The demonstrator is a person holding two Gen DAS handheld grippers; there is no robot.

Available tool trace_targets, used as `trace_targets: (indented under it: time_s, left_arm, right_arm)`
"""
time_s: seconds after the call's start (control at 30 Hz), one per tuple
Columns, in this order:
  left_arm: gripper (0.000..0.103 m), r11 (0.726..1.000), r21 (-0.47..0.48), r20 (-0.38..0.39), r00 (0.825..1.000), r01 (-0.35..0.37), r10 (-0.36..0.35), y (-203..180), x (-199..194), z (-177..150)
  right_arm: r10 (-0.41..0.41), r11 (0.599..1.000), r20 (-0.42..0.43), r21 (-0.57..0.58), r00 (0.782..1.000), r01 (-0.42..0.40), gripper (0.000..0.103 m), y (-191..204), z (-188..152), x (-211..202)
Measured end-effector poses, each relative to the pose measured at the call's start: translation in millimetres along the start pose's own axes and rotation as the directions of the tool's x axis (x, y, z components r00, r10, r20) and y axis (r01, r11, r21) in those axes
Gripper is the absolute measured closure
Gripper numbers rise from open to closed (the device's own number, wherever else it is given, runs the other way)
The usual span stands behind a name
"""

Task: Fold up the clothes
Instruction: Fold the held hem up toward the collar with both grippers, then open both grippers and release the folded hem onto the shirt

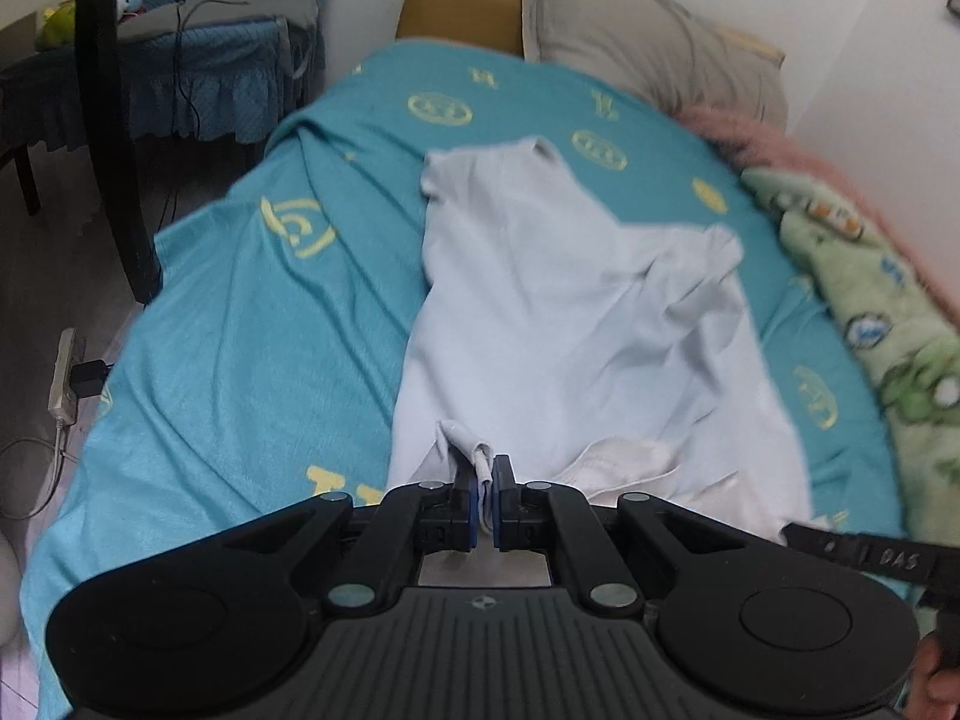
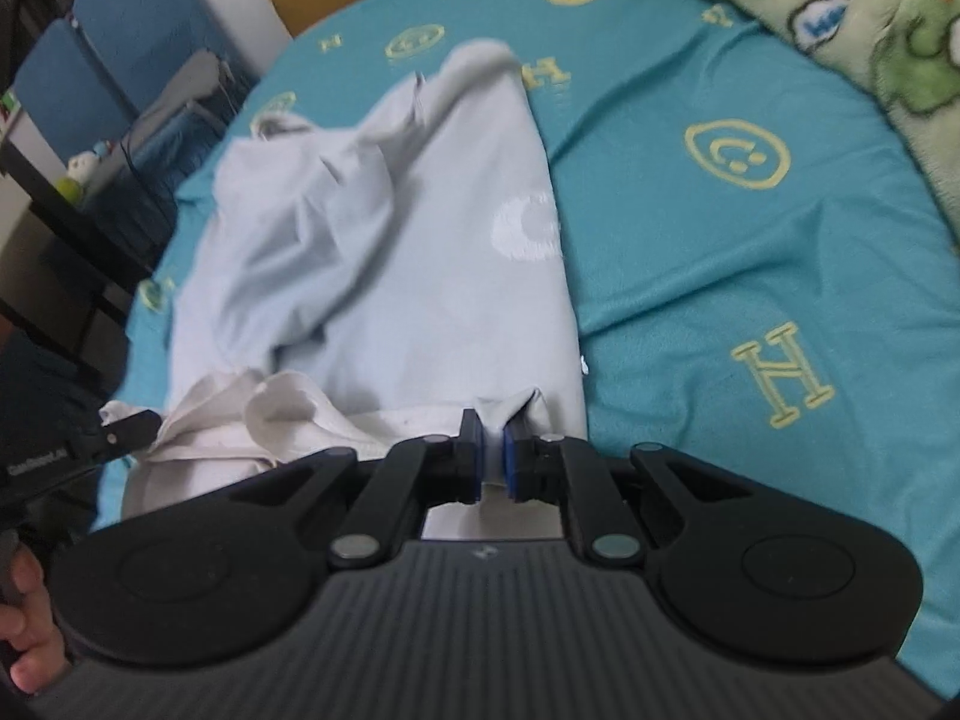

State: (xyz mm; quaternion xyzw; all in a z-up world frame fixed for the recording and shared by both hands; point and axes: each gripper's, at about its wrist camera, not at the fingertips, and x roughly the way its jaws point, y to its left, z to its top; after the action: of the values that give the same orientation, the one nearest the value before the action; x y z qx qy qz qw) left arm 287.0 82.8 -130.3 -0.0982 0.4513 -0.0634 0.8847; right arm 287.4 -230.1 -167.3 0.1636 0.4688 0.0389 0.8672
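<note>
A pale grey-white shirt (image 1: 570,312) lies lengthwise on the teal bed sheet (image 1: 252,330). My left gripper (image 1: 487,480) is shut on a bunched corner of the shirt's near edge. In the right wrist view the same shirt (image 2: 420,252) shows a white embroidered logo near its right side. My right gripper (image 2: 492,450) is shut on the near right corner of the shirt. The near edge between the two grippers is rumpled and shows a whiter inner layer (image 2: 252,420). The left gripper's black body (image 2: 114,432) shows at the left of the right wrist view.
A grey pillow (image 1: 654,42) and a mustard cushion (image 1: 462,0) lie at the head of the bed. A green cartoon blanket (image 1: 870,312) and pink fleece run along the right side. A blue-covered chair (image 1: 210,78), a power strip (image 1: 63,378) and cables are at the left.
</note>
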Motion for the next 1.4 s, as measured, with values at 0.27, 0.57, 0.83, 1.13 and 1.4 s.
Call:
trace_targets:
  time_s: [0.27,0.57,0.83,1.13,1.4]
  left_arm:
    - [0.064,0.997,0.078,0.016,1.000,-0.025,0.024,-6,-9,-11]
    - [0.011,0.987,0.152,0.159,0.987,-0.059,0.034,-38,-99,-23]
    - [0.000,0.986,0.156,0.281,0.960,-0.057,0.012,-51,-181,-50]
    - [0.000,0.969,0.225,0.355,0.935,-0.100,0.014,-66,-218,-92]
    - [0.000,0.968,0.237,0.406,0.914,-0.087,-0.017,-65,-223,-116]
  right_arm:
    - [-0.004,0.999,0.029,-0.035,1.000,0.005,0.087,4,1,-13]
    - [0.029,0.999,0.208,-0.051,0.978,-0.019,0.021,19,-3,-107]
    - [0.026,0.992,0.333,-0.121,0.943,0.016,0.021,32,-33,-185]
    - [0.051,0.990,0.413,-0.140,0.909,0.008,0.021,27,-79,-212]
    - [0.056,0.988,0.442,-0.152,0.895,0.013,0.021,22,-101,-205]
